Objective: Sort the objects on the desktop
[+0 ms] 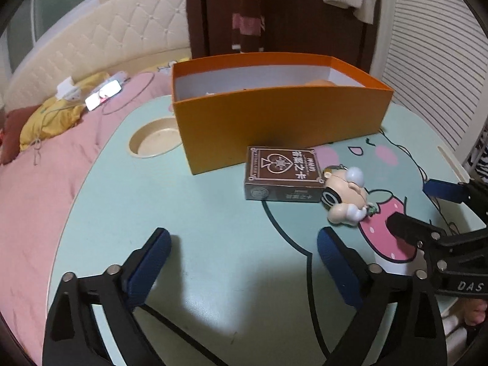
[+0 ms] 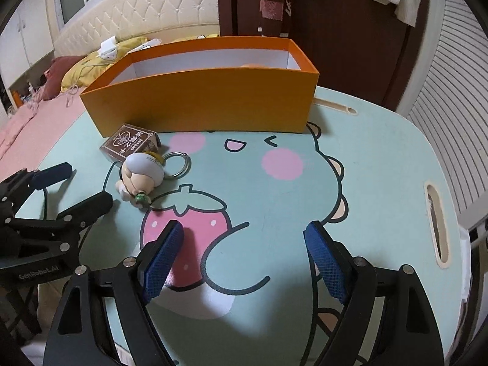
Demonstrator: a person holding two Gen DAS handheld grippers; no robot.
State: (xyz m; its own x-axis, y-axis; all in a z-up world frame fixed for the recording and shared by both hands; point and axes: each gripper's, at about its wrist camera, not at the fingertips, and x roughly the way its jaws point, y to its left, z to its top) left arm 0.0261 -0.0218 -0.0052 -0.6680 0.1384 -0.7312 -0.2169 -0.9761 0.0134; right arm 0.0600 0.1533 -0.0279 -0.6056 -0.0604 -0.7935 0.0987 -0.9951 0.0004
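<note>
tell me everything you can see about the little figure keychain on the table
The figure keychain is a small, glossy, plastic-looking cartoon character with a pale peach body, a grey-white cap and a tiny green piece at one end. A metal split ring is attached at its head. It lies on its side on the mint table, right beside the brown card box, partly over the printed strawberry. Neither gripper touches it.

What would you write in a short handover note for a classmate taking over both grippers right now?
Left gripper: open, empty, over bare table.
Right gripper: open, empty, over the printed strawberry.
Orange box: open at the back of the table; something orange lies inside, mostly hidden.
Brown card box: flat on the table just in front of the orange box.
Figurine keychain: on its side beside the card box, ring toward the orange box.
Done: cannot tell beyond the item in the box.
Left: card box and keychain not yet sorted.
</note>
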